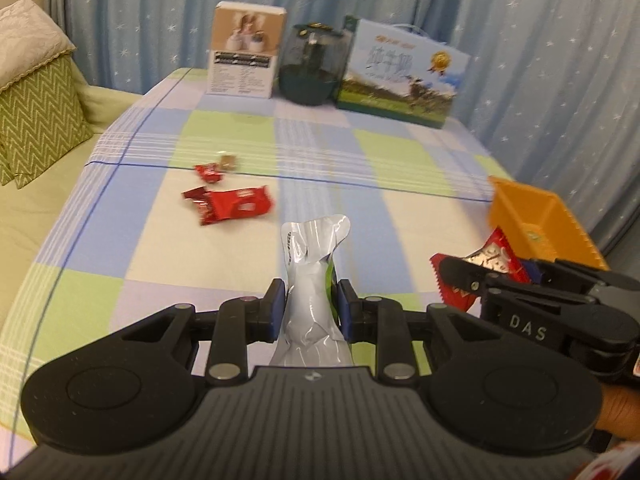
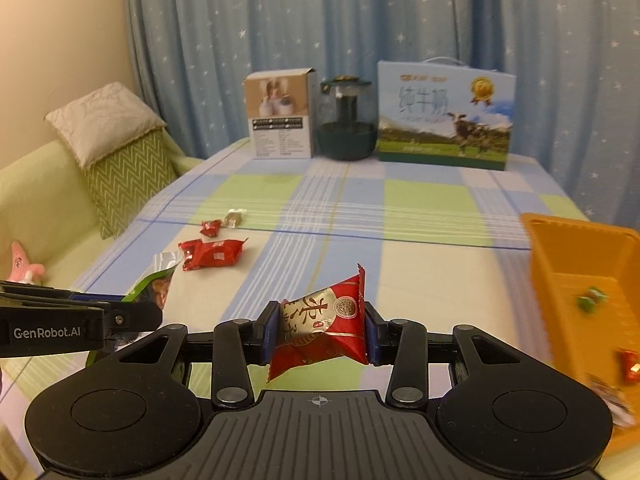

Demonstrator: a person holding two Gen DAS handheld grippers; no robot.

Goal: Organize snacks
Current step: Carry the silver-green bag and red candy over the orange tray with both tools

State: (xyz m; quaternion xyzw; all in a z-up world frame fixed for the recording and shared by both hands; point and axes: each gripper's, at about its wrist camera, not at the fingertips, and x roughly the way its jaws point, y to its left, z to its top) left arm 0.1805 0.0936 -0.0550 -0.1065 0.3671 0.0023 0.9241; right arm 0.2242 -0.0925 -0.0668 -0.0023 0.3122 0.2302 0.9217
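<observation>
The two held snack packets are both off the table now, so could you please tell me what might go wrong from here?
1. The silver packet is pinched low by the left gripper; its tall free end may flop or slip.
2. The right gripper holds the red packet close beside the left one; they might bump near the orange bin.

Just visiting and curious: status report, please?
Left gripper shut on silver packet. Right gripper shut on red snack. Orange bin at right, path clear.
</observation>
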